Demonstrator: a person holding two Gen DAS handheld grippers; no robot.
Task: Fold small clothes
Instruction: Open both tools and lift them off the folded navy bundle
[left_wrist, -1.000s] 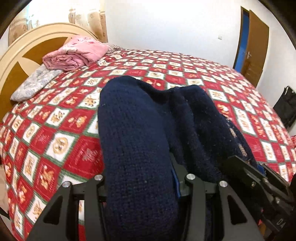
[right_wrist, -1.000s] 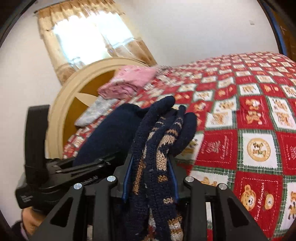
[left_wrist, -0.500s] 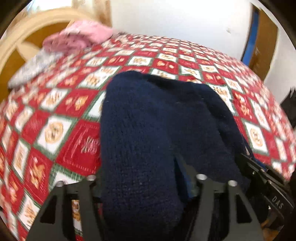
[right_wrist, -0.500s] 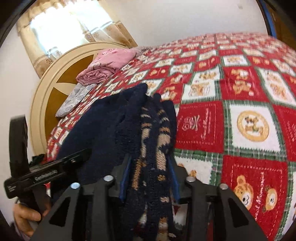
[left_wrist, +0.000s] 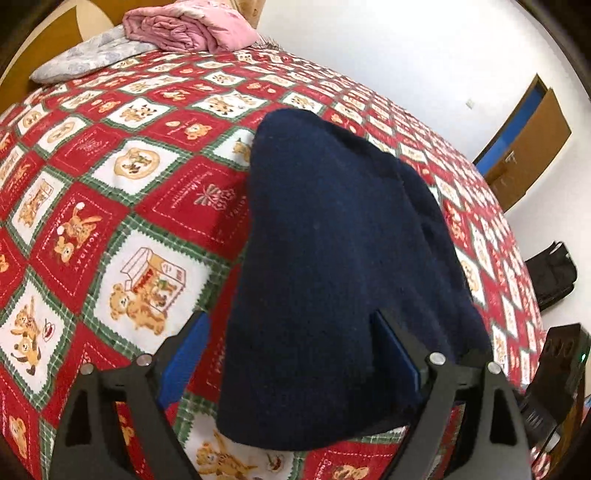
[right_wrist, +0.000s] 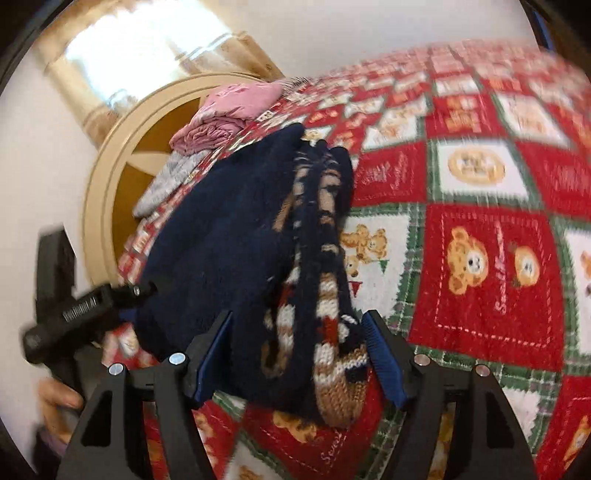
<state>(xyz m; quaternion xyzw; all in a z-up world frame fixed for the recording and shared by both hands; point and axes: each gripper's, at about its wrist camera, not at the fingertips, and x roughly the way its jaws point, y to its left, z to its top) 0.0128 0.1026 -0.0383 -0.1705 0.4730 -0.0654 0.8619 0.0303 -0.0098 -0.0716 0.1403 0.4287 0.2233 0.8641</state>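
Observation:
A small navy knit sweater (left_wrist: 332, 266) lies folded on the red bear-print quilt (left_wrist: 110, 192). In the right wrist view its patterned tan, white and red edge (right_wrist: 317, 280) shows beside the plain navy part. My left gripper (left_wrist: 291, 332) is open, its fingers spread either side of the sweater's near end. My right gripper (right_wrist: 299, 332) is open too, its blue pads apart around the patterned edge. The left gripper (right_wrist: 74, 317) also shows at the left of the right wrist view.
A folded pink garment (left_wrist: 184, 26) and a grey-white pillow (left_wrist: 88, 59) lie by the wooden headboard (right_wrist: 122, 155). A brown door (left_wrist: 528, 144) stands at the right. A black bag (left_wrist: 554, 273) sits on the floor beyond the bed's edge.
Both grippers have opened and let go of the sweater, which now rests on the quilt. Both have tilted down toward the bed.

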